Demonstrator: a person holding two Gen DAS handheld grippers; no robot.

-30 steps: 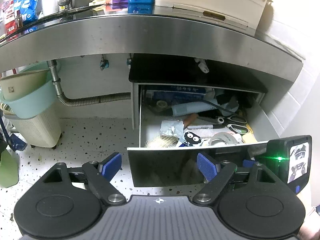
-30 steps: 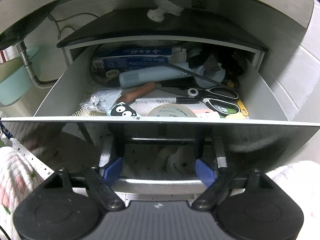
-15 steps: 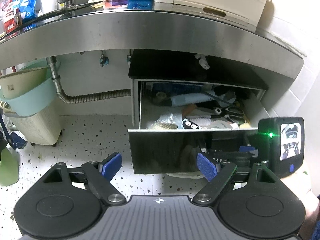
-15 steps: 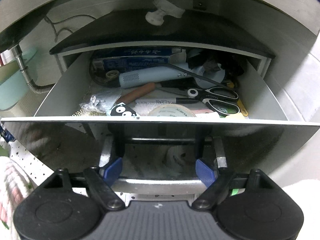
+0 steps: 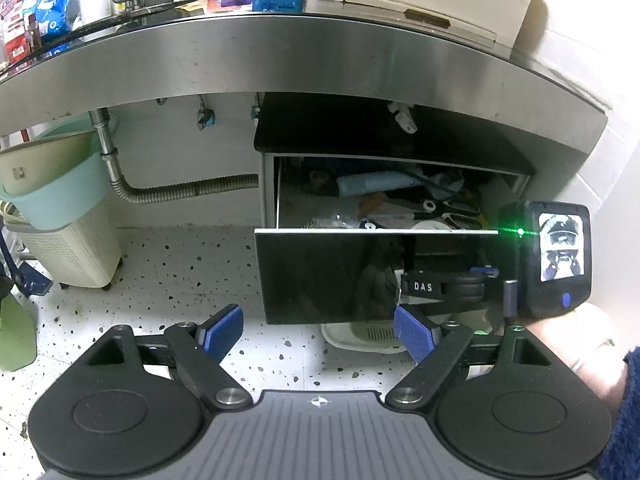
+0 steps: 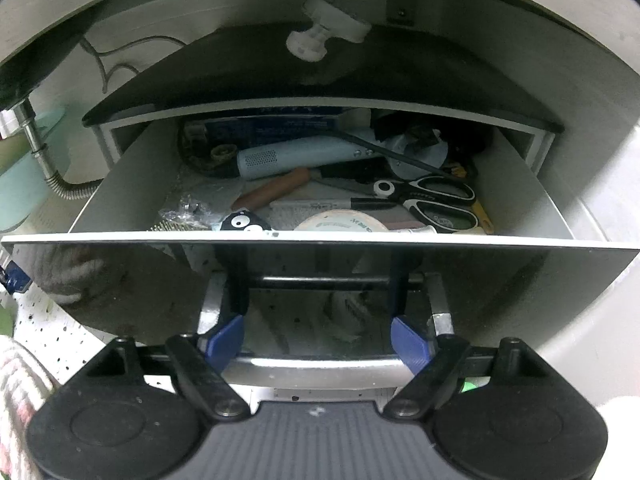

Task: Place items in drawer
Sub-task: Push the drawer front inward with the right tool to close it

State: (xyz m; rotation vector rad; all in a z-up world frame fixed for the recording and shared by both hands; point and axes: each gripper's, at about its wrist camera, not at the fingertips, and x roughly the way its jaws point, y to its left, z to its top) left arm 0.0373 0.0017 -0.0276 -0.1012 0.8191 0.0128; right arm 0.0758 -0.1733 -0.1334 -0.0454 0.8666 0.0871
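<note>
Under steel counter (image 5: 320, 60): drawer (image 6: 320, 280) open; right gripper (image 6: 318, 338) fingers spread at handle (image 6: 320, 364); left gripper (image 5: 318, 330) spread, empty.

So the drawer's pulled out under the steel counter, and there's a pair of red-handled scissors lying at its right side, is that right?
Not quite. The scissors have black handles, not red, as the right wrist view shows. The rest holds: the drawer is pulled out beneath the steel counter, and the scissors lie at its right side.

The drawer front (image 6: 320, 276) hides the lower halves of the tape roll (image 6: 340, 222) and the black googly-eyed item (image 6: 244, 222); the blue box (image 6: 276, 126) lettering is unreadable.
</note>
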